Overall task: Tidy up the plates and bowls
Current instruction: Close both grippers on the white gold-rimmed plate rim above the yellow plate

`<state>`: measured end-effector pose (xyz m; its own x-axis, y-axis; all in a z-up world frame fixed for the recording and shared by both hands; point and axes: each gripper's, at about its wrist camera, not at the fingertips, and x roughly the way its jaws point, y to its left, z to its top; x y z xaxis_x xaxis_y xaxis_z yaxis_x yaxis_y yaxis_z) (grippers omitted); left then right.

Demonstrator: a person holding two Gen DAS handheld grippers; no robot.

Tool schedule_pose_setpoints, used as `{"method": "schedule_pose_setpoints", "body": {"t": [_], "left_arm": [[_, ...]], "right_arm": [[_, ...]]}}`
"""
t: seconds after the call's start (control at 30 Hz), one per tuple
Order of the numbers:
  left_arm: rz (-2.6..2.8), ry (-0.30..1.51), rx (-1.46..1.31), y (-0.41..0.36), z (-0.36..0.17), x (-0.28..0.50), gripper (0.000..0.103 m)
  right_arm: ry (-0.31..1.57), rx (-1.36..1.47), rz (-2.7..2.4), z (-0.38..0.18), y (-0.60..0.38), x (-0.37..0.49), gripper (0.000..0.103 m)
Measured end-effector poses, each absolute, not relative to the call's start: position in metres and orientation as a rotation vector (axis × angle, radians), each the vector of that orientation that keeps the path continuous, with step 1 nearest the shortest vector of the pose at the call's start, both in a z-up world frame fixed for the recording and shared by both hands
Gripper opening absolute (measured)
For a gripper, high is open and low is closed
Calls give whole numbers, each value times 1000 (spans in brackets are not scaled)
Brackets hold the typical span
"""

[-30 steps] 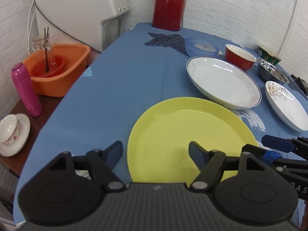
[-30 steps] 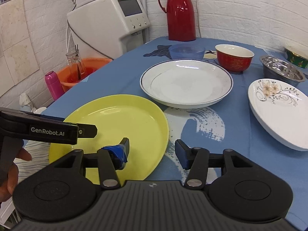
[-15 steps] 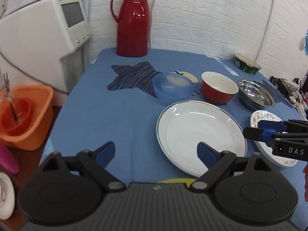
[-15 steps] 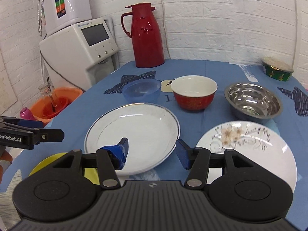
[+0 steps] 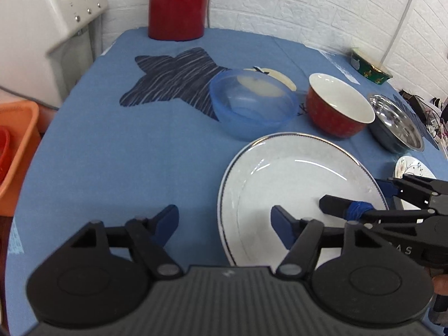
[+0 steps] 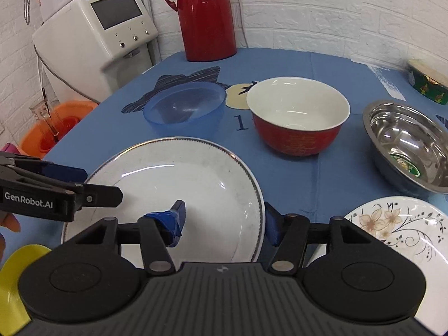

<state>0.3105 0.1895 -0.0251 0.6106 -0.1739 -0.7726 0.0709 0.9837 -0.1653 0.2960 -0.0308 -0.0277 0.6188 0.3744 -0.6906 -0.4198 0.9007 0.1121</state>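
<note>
Both tools gape empty, straddling the white plate (image 6: pixel 179 184) rims; bare cloth (image 5: pixel 117 151) leftward

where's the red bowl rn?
The red bowl sits upright on the blue tablecloth, centre of the right wrist view, between the blue plastic bowl on its left and the steel bowl on its right, just beyond the white plate.
</note>
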Motion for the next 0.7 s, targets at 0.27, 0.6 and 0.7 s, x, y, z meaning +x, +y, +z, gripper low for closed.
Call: {"method": "schedule_pose_setpoints", "body": {"t": [0.27, 0.6, 0.7], "left_arm": [[-111, 886, -92, 187, -27, 306, 53], [-88, 896, -110, 175, -24, 304, 25], [-63, 893, -104, 175, -17, 304, 21]], "right_arm": [[694, -77, 425, -34, -29, 273, 48], [598, -82, 418, -40, -36, 263, 27], [623, -53, 419, -37, -37, 265, 26]]}}
